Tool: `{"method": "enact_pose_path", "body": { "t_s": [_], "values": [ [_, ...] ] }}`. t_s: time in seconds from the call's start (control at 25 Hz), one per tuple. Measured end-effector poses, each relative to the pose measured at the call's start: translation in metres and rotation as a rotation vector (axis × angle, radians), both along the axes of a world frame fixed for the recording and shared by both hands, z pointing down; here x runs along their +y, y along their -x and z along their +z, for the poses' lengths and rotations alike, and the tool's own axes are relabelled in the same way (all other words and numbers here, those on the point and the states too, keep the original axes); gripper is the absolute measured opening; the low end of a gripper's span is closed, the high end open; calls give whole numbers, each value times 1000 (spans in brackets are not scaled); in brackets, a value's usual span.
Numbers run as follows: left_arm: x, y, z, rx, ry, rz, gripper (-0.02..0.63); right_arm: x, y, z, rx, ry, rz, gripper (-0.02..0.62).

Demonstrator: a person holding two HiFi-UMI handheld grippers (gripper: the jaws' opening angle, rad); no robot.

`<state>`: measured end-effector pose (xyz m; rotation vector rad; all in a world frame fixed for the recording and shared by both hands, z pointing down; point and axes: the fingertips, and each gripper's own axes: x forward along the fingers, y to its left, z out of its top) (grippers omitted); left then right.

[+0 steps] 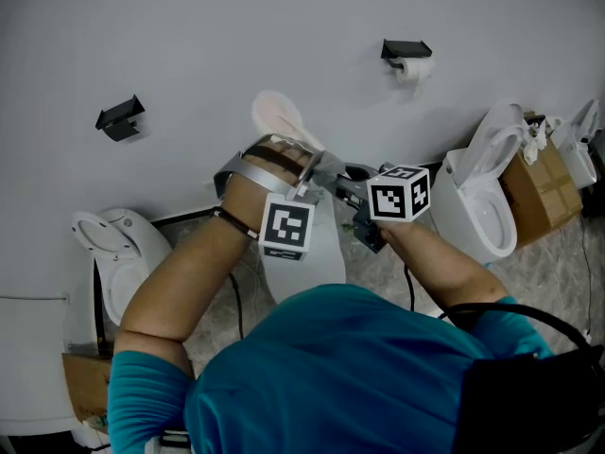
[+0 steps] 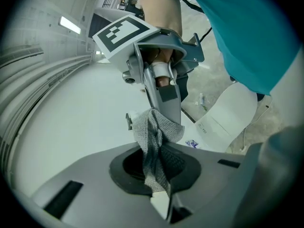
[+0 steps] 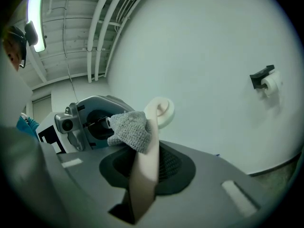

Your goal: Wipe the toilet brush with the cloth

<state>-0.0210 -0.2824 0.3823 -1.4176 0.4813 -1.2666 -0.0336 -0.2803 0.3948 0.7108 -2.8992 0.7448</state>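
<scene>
The toilet brush (image 3: 151, 141) is cream, with a flat handle and a rounded head (image 1: 279, 116) held up before the white wall. My right gripper (image 3: 137, 203) is shut on the handle's lower end. A grey knitted cloth (image 3: 130, 129) is wrapped against the handle below the head. My left gripper (image 2: 159, 194) is shut on this cloth (image 2: 154, 146), pinching it where the handle passes. In the head view the left gripper (image 1: 314, 170) and right gripper (image 1: 348, 189) meet tip to tip above a toilet.
Three white toilets stand along the wall: one at the left (image 1: 118, 253), one under my hands (image 1: 317, 253), one at the right (image 1: 482, 197). A paper roll holder (image 1: 408, 60) and an empty black holder (image 1: 120, 116) hang on the wall. A cardboard box (image 1: 541, 187) sits at the far right.
</scene>
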Motion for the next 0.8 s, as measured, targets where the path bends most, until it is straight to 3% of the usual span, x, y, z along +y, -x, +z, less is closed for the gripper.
{"method": "enact_pose_path", "body": {
  "t_s": [0.8],
  "values": [
    [-15,18,-10,12,-26,-72,37,6,-2,-2,24,-37,-12,69]
  ]
}}
